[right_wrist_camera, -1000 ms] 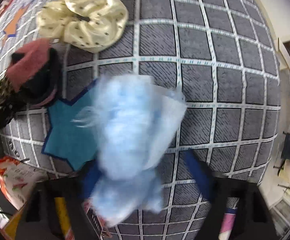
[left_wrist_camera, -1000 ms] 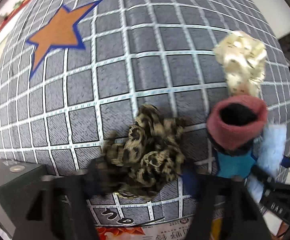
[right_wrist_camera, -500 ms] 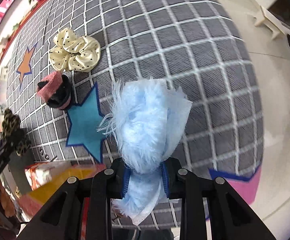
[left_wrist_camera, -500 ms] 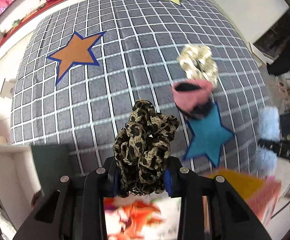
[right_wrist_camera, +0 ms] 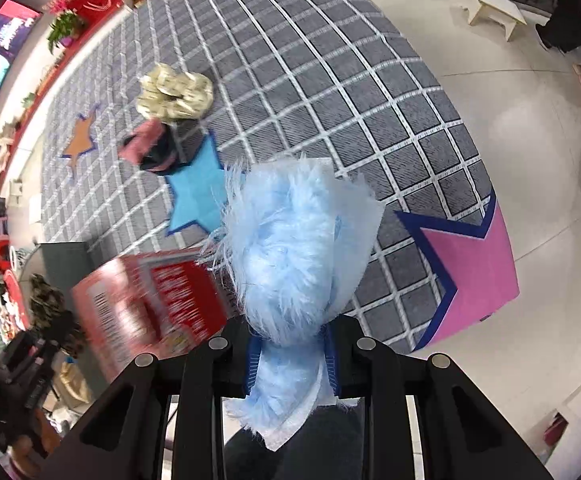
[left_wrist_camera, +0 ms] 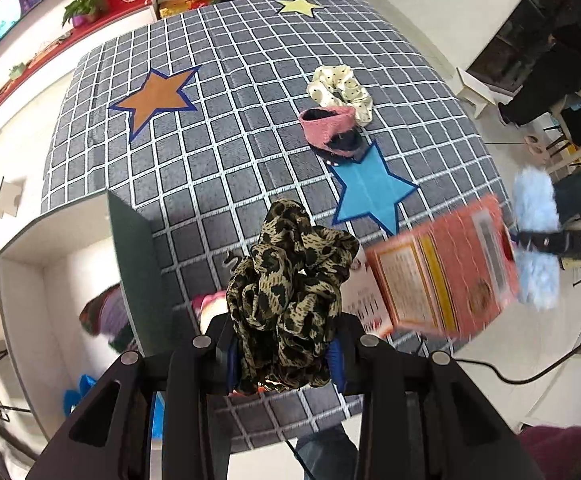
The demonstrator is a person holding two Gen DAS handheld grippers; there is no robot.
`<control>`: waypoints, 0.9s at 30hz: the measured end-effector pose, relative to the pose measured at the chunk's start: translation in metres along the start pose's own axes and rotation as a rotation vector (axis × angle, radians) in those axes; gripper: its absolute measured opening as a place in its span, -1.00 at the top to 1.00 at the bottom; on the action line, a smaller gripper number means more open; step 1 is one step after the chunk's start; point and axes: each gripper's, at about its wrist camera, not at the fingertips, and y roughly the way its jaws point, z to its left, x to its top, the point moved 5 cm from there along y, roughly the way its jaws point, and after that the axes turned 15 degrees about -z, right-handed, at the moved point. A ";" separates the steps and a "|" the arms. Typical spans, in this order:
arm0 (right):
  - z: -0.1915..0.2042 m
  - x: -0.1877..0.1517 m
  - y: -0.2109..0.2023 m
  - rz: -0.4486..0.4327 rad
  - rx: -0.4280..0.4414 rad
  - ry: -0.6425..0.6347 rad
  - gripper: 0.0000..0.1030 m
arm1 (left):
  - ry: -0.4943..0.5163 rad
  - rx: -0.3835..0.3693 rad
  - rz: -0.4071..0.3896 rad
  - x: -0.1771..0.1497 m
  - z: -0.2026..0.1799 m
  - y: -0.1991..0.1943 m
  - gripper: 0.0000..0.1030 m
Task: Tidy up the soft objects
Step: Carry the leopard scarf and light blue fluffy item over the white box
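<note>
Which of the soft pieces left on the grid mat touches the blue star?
The pink-and-black band: its dark edge overlaps the top point of the blue star. The cream polka-dot scrunchie lies just beyond the band, clear of the star.

A grey checked rug [left_wrist_camera: 250,92] with coloured stars covers a glossy pale floor [right_wrist_camera: 530,80]. A white stool [right_wrist_camera: 494,10] stands beyond it; potted plants [left_wrist_camera: 86,2] line a red shelf [left_wrist_camera: 50,52].

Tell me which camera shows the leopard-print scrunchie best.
The left wrist view: the leopard-print scrunchie fills the centre, sharp, pinched between the left gripper jaws. The right wrist view shows it only small and blurred at the left edge.
</note>
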 end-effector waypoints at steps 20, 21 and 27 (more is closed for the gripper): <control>0.139 -0.067 -0.055 -0.074 0.141 -0.269 0.46 | -0.064 0.016 -0.133 -0.050 0.027 -0.080 0.28; 0.144 -0.071 -0.053 -0.066 0.142 -0.287 0.46 | -0.076 0.021 -0.134 -0.054 0.030 -0.082 0.28; 0.170 -0.088 -0.050 -0.038 0.156 -0.365 0.46 | -0.122 0.056 -0.150 -0.066 0.046 -0.094 0.28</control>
